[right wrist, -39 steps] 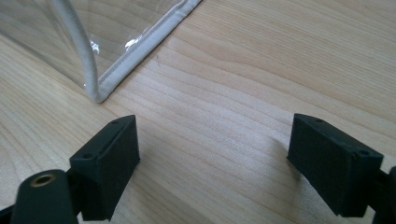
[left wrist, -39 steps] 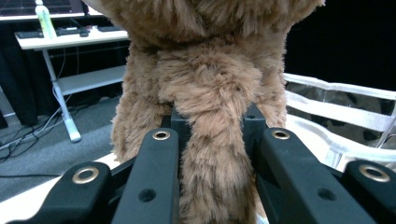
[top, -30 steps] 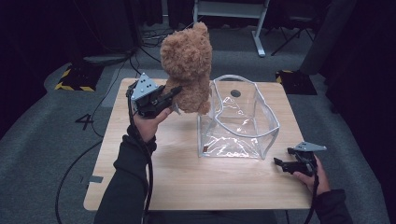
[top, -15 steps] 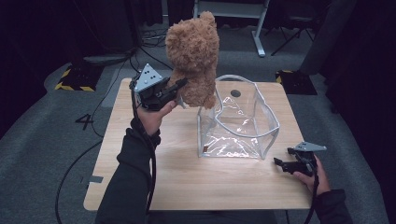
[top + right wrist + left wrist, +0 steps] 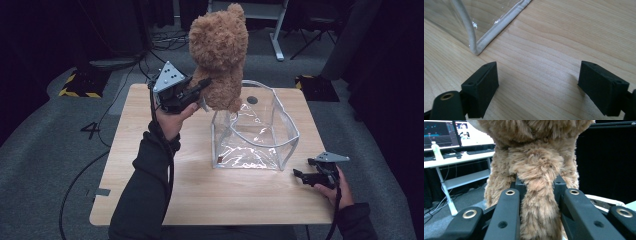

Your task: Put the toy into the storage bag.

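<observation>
A brown teddy bear (image 5: 220,55) hangs upright in the air over the back left rim of a clear plastic bag (image 5: 255,135), which stands open on the wooden table (image 5: 150,150). My left gripper (image 5: 202,87) is shut on one of the bear's limbs, held up at the bear's left side. The left gripper view has the furry limb (image 5: 540,202) pinched between the two black jaws, with the bear's body above. My right gripper (image 5: 300,175) rests low on the table by the bag's front right corner (image 5: 475,50), jaws open (image 5: 537,82), nothing between them.
The bag takes up the table's middle right. A round hole (image 5: 252,100) sits in the tabletop behind it. Cables and a yellow-black floor marking (image 5: 77,92) lie beyond the table's far left corner. A desk with monitors (image 5: 449,135) stands behind the bear.
My left gripper has lifted the bear higher and carried it to the right, toward the bag's opening. The right gripper has stayed where it was.
</observation>
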Motion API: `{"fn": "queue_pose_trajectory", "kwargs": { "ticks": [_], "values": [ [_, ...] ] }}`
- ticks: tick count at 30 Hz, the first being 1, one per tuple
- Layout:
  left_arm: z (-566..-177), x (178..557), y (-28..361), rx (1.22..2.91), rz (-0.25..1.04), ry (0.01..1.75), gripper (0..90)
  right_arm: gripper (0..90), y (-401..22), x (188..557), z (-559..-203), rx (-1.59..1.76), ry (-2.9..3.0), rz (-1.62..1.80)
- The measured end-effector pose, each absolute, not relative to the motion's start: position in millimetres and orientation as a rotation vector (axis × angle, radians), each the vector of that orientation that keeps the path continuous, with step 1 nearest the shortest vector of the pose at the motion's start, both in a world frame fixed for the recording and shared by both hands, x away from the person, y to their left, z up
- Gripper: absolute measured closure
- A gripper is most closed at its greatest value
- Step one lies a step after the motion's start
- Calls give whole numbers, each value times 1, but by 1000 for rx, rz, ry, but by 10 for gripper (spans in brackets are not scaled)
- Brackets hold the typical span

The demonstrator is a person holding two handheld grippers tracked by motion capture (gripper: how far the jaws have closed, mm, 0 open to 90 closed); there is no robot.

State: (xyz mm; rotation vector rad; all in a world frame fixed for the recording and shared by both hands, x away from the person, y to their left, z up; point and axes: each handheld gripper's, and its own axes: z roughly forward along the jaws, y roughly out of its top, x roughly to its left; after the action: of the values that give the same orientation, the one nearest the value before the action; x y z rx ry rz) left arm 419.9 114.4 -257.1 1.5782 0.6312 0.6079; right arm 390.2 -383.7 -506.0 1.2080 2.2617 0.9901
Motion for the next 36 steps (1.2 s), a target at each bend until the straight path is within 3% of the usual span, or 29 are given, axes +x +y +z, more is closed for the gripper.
{"fn": "queue_pose_trajectory", "kwargs": {
  "ticks": [36],
  "values": [
    [-232, 433, 38, 1611, 531, 497, 748, 162, -384, 390, -506, 1207, 2262, 990]
  ]
}}
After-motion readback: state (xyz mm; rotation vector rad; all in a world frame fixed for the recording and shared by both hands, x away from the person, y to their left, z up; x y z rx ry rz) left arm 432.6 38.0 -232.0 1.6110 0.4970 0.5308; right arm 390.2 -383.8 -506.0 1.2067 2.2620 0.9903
